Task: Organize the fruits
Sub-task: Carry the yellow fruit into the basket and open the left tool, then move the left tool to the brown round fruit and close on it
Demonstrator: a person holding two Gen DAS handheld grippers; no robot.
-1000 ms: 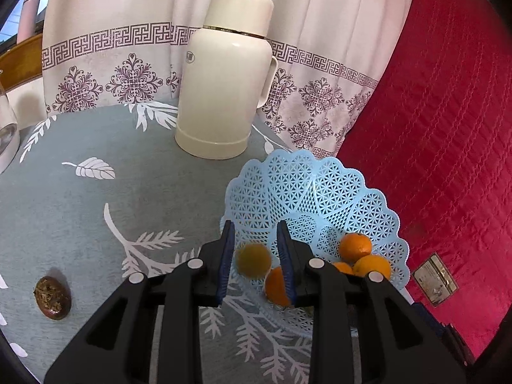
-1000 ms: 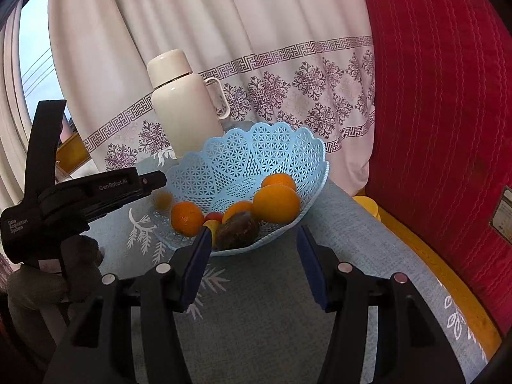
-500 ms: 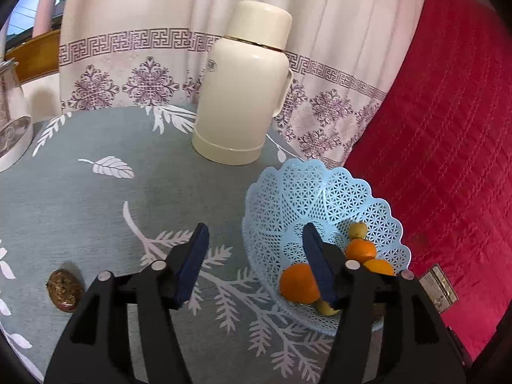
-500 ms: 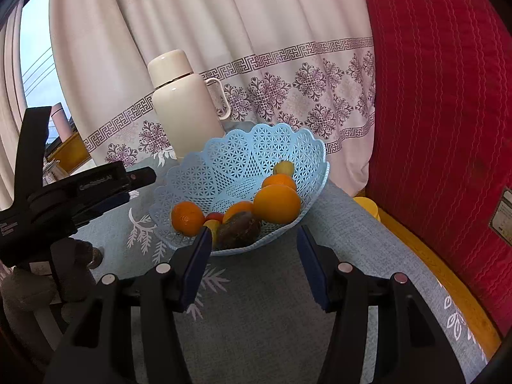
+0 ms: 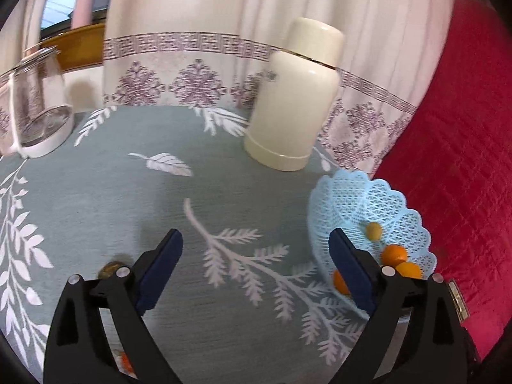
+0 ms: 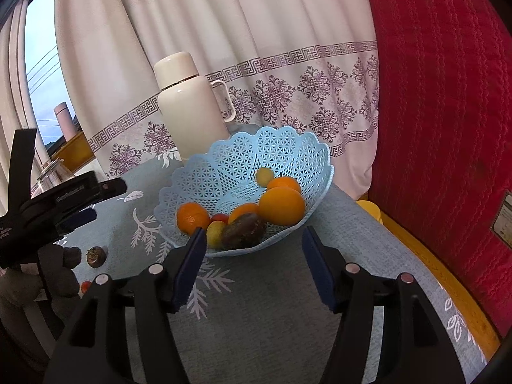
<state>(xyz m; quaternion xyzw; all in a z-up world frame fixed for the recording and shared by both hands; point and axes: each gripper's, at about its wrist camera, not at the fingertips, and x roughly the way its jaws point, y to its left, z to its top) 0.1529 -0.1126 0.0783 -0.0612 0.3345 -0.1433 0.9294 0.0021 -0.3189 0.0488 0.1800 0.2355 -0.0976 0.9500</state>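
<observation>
Your left hand-held gripper [image 5: 254, 249] is spread wide with nothing between its pads, above bare worktop [image 5: 134, 198]; its left finger [image 5: 160, 264] hides most of a small dark round fruit [image 5: 110, 268], seen whole from the right wrist view. A red-orange scrap [image 5: 126, 360] under that finger is too cut off to name. Your right hand-held gripper [image 6: 251, 252] is also wide and holds nothing, just short of the blue lattice basket [image 6: 288, 147]. The basket holds oranges [image 6: 281, 206], a dark brown fruit [image 6: 244, 230] and small yellow ones; a red one sits half buried. The worktop wears a grey-green cloth with white leaves. Behind stand a cream thermos [image 6: 192, 105], patterned curtains [image 6: 272, 48], a glass jug [image 5: 38, 102] and a red quilted cover [image 6: 441, 96].
</observation>
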